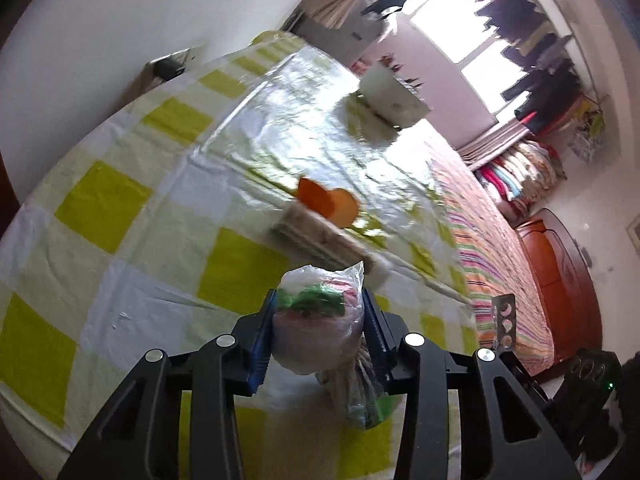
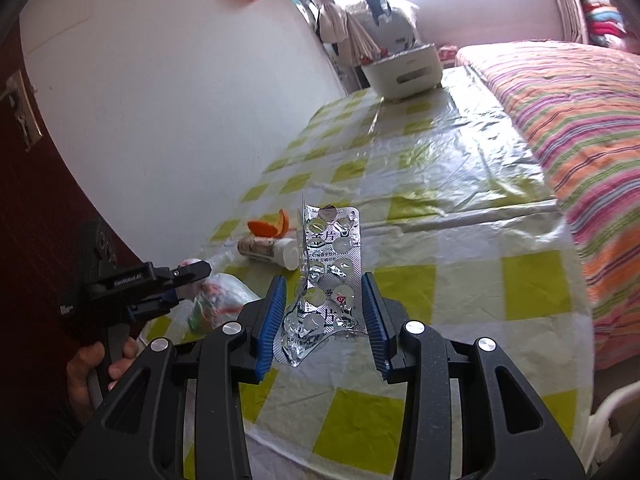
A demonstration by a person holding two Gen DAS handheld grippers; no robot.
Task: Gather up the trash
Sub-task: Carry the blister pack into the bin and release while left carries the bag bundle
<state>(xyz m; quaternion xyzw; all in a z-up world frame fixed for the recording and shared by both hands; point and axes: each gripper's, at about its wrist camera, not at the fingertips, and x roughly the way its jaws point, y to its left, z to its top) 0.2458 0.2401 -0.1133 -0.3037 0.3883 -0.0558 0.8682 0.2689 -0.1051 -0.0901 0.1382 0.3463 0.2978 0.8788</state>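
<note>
Left gripper (image 1: 318, 332) points down at a slant over the table, blue pads (image 1: 264, 344) closed on a crumpled plastic bag (image 1: 320, 320). Seen from the right wrist view it sits at the near left, black body side-on, a bare hand (image 2: 90, 364) wrapped around its handle from below. Right gripper (image 2: 325, 312) also tilts down toward the table, blue pads (image 2: 272, 312) pressed on both edges of an empty blister pack (image 2: 328, 280), which stands upright between them.
</note>
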